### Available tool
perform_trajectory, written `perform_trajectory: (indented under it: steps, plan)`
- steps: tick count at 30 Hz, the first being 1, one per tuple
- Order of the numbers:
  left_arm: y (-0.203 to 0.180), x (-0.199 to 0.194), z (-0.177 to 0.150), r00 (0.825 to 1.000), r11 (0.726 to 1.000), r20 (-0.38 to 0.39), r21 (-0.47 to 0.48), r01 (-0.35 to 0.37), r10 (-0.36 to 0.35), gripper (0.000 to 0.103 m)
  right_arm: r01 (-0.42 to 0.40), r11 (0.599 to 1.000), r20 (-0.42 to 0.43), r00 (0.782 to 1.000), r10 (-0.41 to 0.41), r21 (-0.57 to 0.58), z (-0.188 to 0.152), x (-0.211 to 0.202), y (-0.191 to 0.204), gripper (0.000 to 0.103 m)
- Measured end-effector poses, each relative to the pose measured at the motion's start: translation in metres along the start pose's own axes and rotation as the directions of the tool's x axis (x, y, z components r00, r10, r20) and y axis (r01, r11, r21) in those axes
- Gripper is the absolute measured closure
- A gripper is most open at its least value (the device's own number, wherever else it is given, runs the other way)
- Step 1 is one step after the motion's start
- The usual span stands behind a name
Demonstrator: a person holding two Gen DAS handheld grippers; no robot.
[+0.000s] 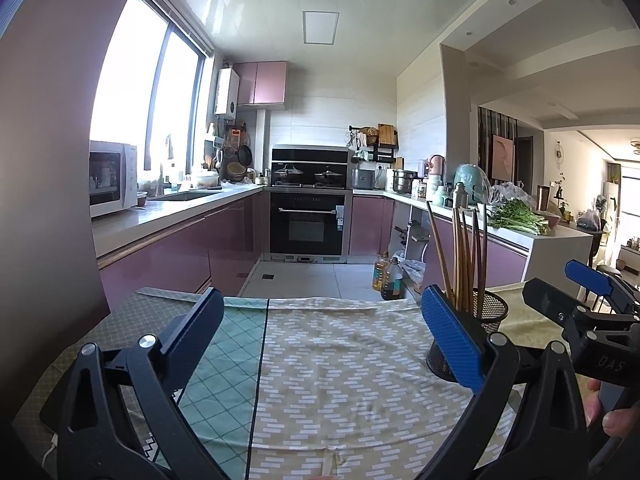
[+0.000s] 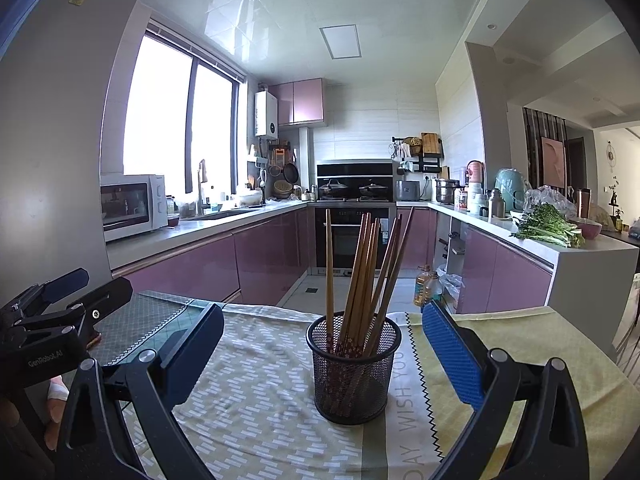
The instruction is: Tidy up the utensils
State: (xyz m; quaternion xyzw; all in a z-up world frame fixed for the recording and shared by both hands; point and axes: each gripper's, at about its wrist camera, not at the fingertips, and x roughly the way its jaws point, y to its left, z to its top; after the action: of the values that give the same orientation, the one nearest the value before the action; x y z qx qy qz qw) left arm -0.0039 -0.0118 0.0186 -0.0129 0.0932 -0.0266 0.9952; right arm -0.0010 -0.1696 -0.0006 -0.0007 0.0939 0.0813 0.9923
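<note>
You're standing in a home kitchen. Pink cabinets [image 2: 208,264] line the counters, with a microwave [image 2: 134,206], a sink tap [image 2: 200,188], a built-in oven [image 1: 307,222] and lidded pans [image 2: 354,191] on the hob.

Chopsticks [image 2: 362,276] in holder [image 2: 354,372] on cloth [image 2: 256,400]

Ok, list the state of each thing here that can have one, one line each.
left tool: open, empty, above the cloth
right tool: open, empty, either side of the holder
mesh holder: upright on the tablecloth
chopsticks: standing in the holder, leaning
oven: door shut
microwave: door shut
</note>
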Motion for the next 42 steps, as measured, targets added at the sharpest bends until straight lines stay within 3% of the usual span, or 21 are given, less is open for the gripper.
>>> perform_trajectory:
  steps: [42]
  plan:
    - [-0.0027,-0.0014,0.0012,1.0,1.0,0.005,-0.005,-0.004,0.004,0.006,0.008,1.0,0.001,1.0,-0.008,0.016,-0.0018,0.001,-0.0021,0.007]
